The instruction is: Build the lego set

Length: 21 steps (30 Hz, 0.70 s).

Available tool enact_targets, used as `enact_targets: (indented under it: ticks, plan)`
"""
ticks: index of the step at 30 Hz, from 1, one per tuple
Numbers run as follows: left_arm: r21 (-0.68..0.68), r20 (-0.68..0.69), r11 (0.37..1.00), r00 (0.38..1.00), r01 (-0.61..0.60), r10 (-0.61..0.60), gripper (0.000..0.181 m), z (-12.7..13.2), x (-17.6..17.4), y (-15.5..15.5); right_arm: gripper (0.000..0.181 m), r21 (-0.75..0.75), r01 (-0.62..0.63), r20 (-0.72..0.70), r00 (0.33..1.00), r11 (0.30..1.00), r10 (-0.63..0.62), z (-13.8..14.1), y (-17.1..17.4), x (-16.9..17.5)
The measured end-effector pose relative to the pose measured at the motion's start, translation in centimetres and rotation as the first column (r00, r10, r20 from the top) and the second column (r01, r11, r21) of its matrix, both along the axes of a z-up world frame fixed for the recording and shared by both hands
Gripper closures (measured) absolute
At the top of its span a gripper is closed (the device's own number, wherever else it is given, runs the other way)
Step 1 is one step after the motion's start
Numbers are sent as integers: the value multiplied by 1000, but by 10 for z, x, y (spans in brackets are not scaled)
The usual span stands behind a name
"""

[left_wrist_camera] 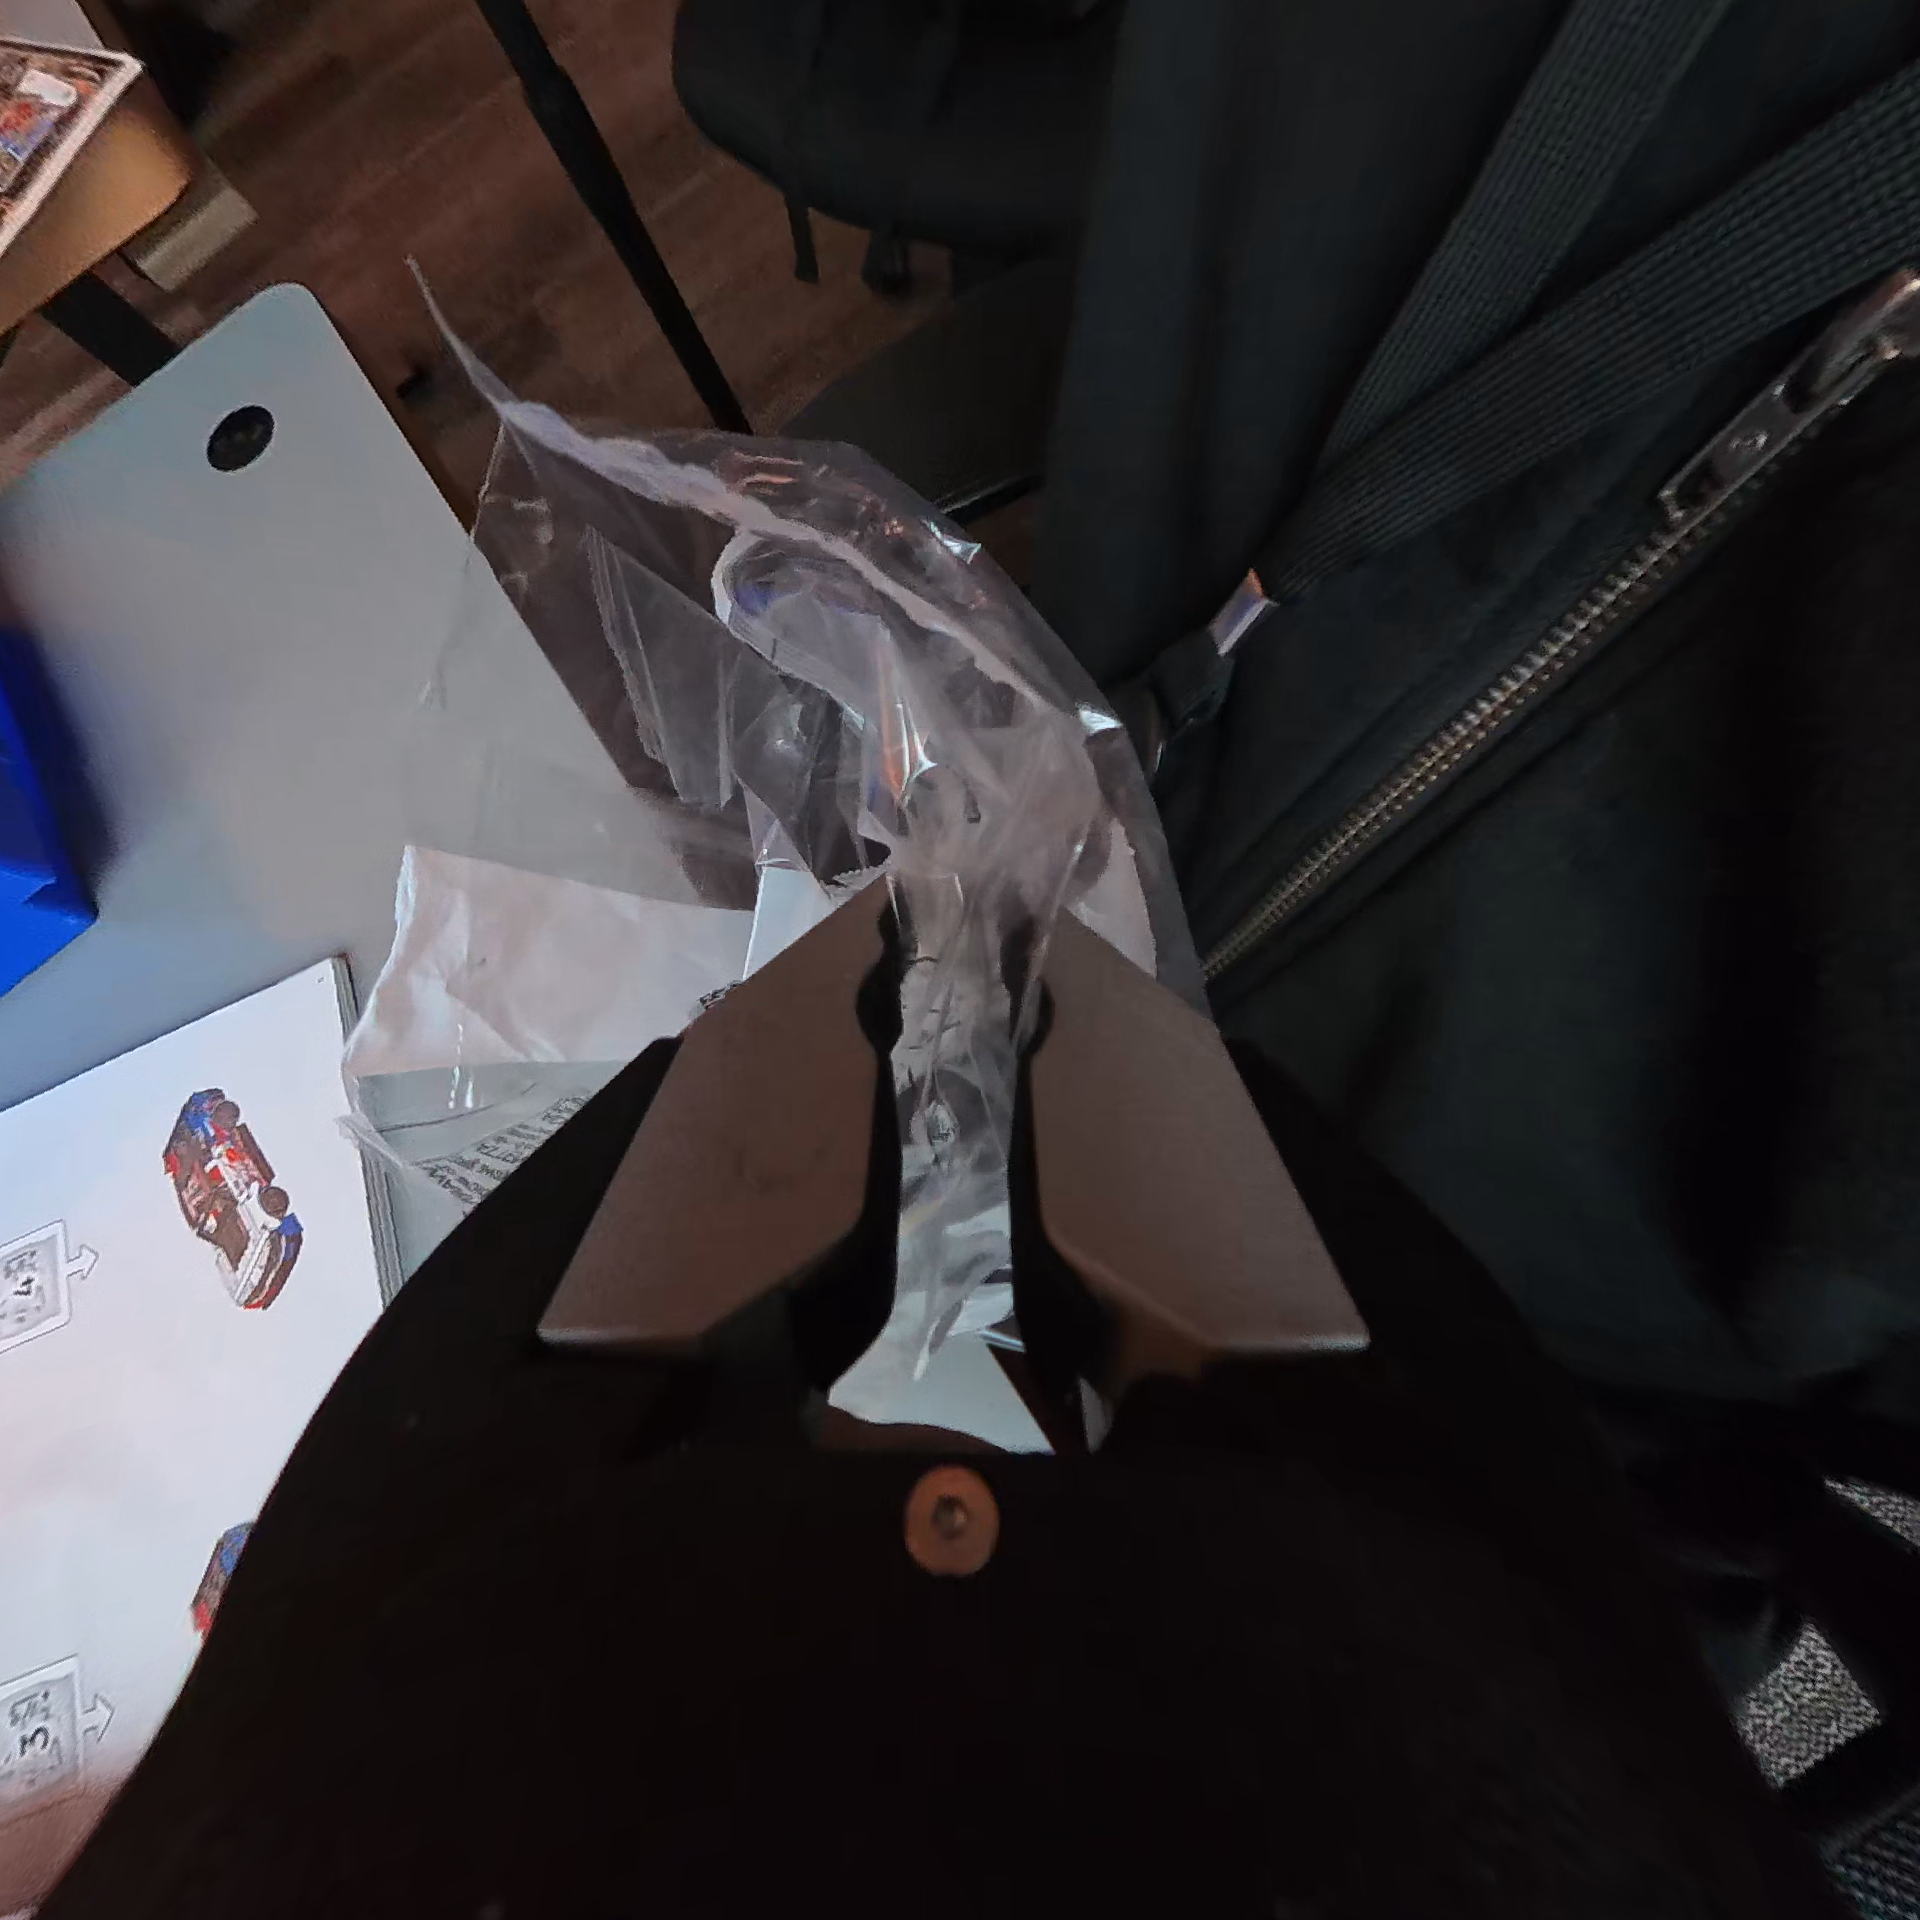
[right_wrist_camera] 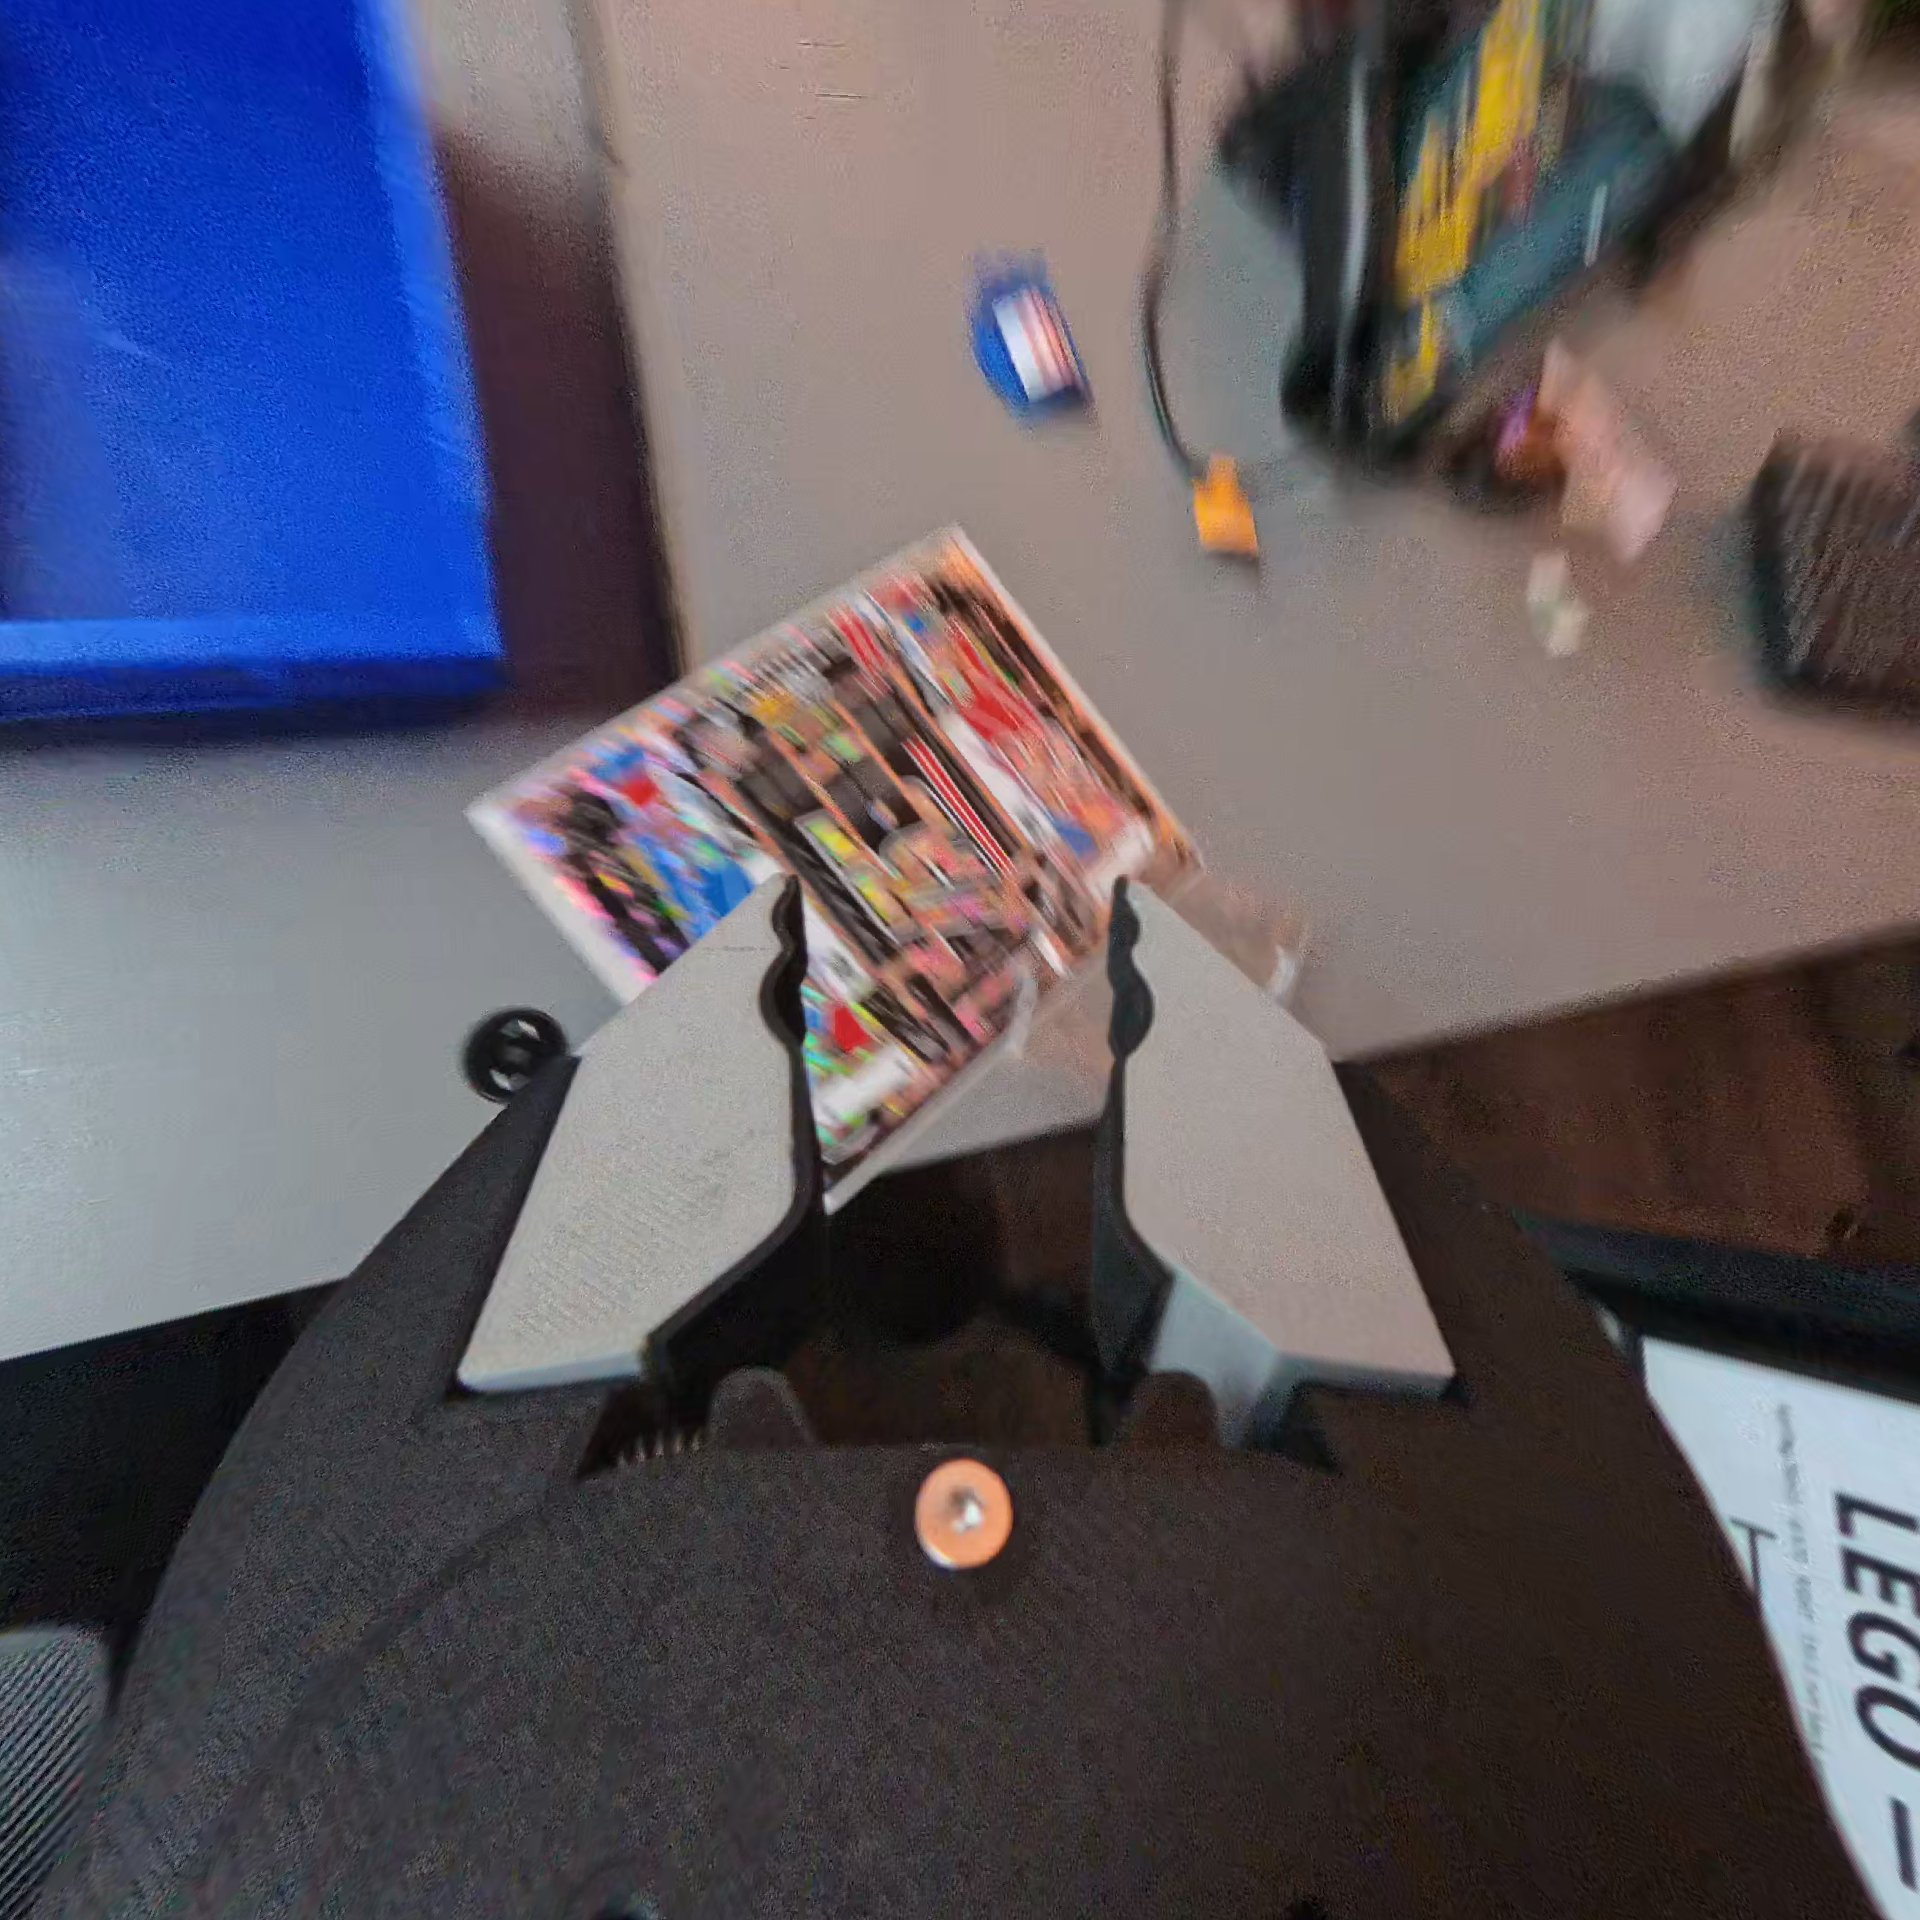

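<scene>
In the left wrist view my left gripper (left_wrist_camera: 951, 914) is shut on a torn clear plastic bag (left_wrist_camera: 831, 665) and holds it up off the white table (left_wrist_camera: 239, 644); a few small dark and blue parts show faintly inside it. An open instruction booklet (left_wrist_camera: 177, 1299) with pictures of a car lies at the left. In the right wrist view my right gripper (right_wrist_camera: 956, 904) is open and empty, just above a colourful sticker sheet (right_wrist_camera: 883, 790) that lies on the table (right_wrist_camera: 1351, 790). The right wrist view is blurred.
A blue box (right_wrist_camera: 208, 343) stands at the left, and also shows in the left wrist view (left_wrist_camera: 31, 810). A small blue piece (right_wrist_camera: 1029, 338), an orange piece (right_wrist_camera: 1224, 509) and a dark printed bag (right_wrist_camera: 1486, 229) lie farther back. A black backpack (left_wrist_camera: 1507, 727) fills the right. One gripper's finger ends stand about 55 cm off the other's.
</scene>
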<state>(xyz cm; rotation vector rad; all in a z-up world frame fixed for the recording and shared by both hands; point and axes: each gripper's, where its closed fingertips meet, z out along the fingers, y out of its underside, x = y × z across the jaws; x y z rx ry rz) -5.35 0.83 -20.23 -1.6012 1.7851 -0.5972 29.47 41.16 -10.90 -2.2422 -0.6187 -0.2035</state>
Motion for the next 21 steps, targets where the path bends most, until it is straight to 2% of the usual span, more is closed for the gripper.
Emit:
enact_targets:
  ticks: [2,4,7,9,13,15,17,18,21]
  plan:
    - [7,-9,1000,1000,-6,6,168,-1,-2,2,123,-132,132,-59,988,982,-141,-24,18,54]
    - [11,-9,1000,1000,-12,12,168,-1,-2,4,120,-185,185,-93,975,965,-204,-40,31,86]
    - [15,-21,1000,1000,-19,19,169,-1,-5,7,112,-258,222,-139,955,940,-263,-61,41,108]
    - [17,-42,1000,999,-24,24,169,-2,-8,10,103,-309,274,-119,939,911,-323,-76,44,123]
    - [42,-49,998,998,-37,39,169,3,-12,15,100,-404,336,-64,917,851,-393,-106,44,140]
    - [61,-50,997,997,-50,53,169,6,-15,19,112,-425,330,-34,925,843,-379,-116,42,142]
    - [61,-56,997,997,-56,59,169,6,-19,21,153,-451,273,-88,934,850,-346,-123,41,133]
    - [63,-57,996,996,-60,64,168,7,-20,22,181,-451,252,-118,934,856,-337,-124,41,129]
    - [81,-50,993,995,-85,89,169,10,-24,31,181,-399,236,-67,956,886,-285,-124,42,128]
